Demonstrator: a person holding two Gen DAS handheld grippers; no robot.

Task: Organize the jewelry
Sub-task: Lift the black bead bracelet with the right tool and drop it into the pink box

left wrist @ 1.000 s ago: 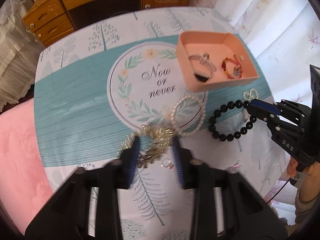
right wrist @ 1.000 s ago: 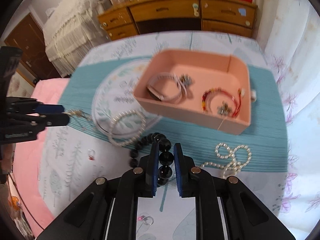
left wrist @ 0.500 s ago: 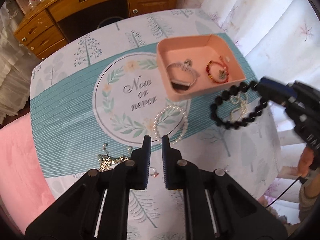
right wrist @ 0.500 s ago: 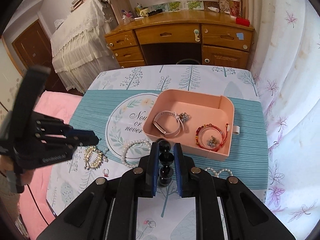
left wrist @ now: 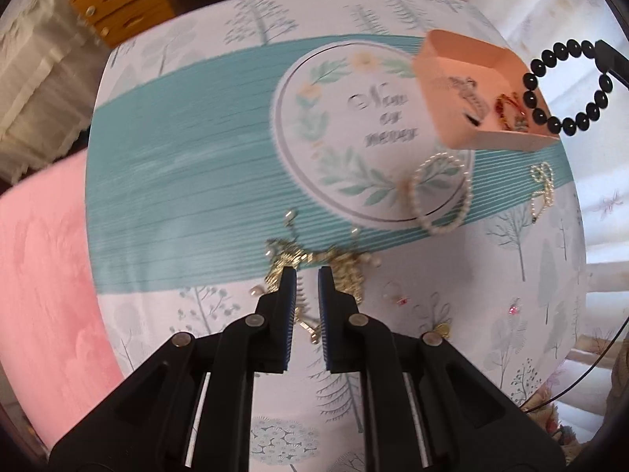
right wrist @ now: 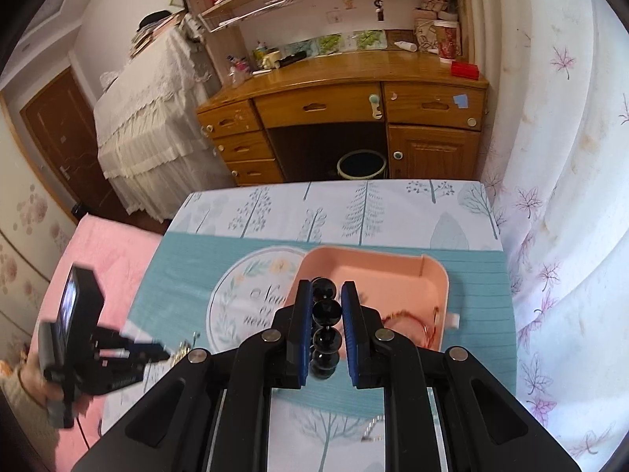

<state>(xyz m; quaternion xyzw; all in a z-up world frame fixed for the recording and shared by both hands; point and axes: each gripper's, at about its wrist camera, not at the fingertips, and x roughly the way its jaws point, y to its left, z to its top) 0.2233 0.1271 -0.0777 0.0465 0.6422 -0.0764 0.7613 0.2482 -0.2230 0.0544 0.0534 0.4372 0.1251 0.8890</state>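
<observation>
Seen from the right wrist, my right gripper (right wrist: pixel 326 289) is shut on a black bead bracelet (right wrist: pixel 324 314), held in the air above the near side of the pink tray (right wrist: pixel 373 255). From the left wrist the bracelet (left wrist: pixel 566 86) hangs as a ring from the right gripper (left wrist: pixel 603 53) beside the tray (left wrist: pixel 452 63). A silver bracelet (left wrist: pixel 469 94) and a red one (left wrist: pixel 507 106) lie in the tray. My left gripper (left wrist: pixel 306 275) points straight down over the gold jewelry (left wrist: pixel 283 255), jaws shut with nothing pinched. In the right wrist view, the left gripper (right wrist: pixel 157 350) sits at lower left.
On the tablecloth (left wrist: pixel 196 157) lie a pearl bracelet (left wrist: pixel 440 196), a small pearl chain (left wrist: pixel 542 185), a ring (left wrist: pixel 393 295) and tiny earrings (left wrist: pixel 515 308). Pink bedding (left wrist: pixel 39 275) borders the table's left, a curtain (right wrist: pixel 570 196) its right. A wooden desk (right wrist: pixel 354 106) and bin (right wrist: pixel 359 165) stand beyond.
The left jaws closed from wide open without taking the gold jewelry, lifted away, then came back down over it. The right gripper rose with the black bracelet, from the table to above the tray.
</observation>
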